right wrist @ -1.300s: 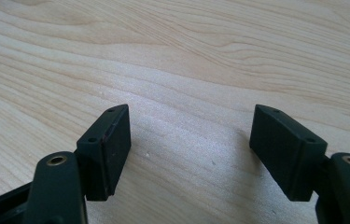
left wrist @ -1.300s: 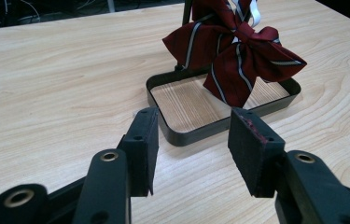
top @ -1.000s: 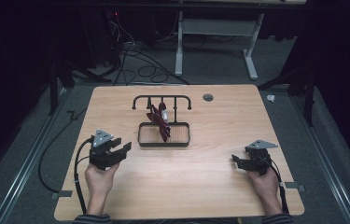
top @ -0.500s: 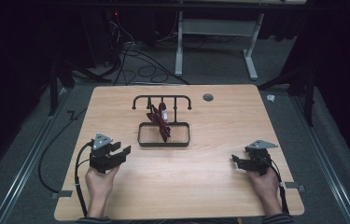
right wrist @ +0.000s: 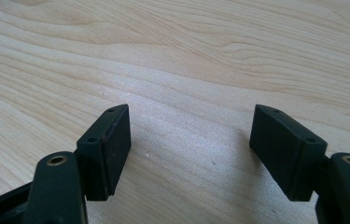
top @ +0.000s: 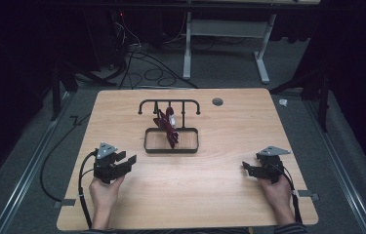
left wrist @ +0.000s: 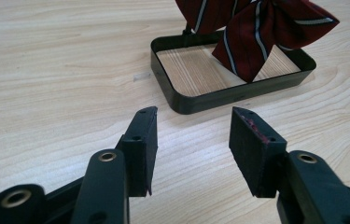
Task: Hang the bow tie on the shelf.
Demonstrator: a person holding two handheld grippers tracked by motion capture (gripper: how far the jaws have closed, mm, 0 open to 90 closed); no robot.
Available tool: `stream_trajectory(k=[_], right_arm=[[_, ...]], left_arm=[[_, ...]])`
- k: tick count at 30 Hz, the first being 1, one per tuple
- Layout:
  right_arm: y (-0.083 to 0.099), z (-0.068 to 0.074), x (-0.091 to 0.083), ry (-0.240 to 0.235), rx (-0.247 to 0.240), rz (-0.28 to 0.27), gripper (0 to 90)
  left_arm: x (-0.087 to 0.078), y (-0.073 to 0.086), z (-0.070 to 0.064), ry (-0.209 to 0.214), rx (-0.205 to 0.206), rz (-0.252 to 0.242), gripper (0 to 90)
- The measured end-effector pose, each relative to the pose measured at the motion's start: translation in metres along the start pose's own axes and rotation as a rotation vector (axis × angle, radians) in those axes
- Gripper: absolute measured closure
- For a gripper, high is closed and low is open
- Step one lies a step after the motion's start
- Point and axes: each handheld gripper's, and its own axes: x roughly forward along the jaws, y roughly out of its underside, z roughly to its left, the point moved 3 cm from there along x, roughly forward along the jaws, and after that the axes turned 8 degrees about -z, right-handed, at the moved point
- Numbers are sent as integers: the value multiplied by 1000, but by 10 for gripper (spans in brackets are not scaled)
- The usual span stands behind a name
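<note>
Dim in the high view: only the table (top: pixel 229 195) lit, evenly from above, with floor and surroundings sinking to near-black at every edge. Soft and grainy overall, fine detail lost; faint short shadows under the tray (top: pixel 171 150) and beside both hands. Far brighter in the left gripper view, wood grain pale and slightly washed out toward the top; sharp on the tray rim (left wrist: pixel 219 99) and striped bow tie (left wrist: pixel 252 32), softer on the near black pads (left wrist: pixel 141 149) at the bottom. Similar in the right gripper view: bright diffuse light, a mild sheen across the upper wood, soft grey shadow between the pads (right wrist: pixel 112 144), slight wide-angle stretch toward the corners.
</note>
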Motion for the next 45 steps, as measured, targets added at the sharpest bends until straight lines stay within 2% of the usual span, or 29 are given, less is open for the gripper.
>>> stream_trajectory(k=[22, 37, 45], right_arm=[[0, 0, 0, 0, 1, 0, 303], [0, 0, 0, -1, 0, 0, 303], [0, 0, 0, -1, 0, 0, 303]], left_arm=[[7, 22, 2, 9, -48, 15, 524], [15, 37, 1, 2, -53, 50, 519], [21, 47, -1, -16, -50, 69, 519]])
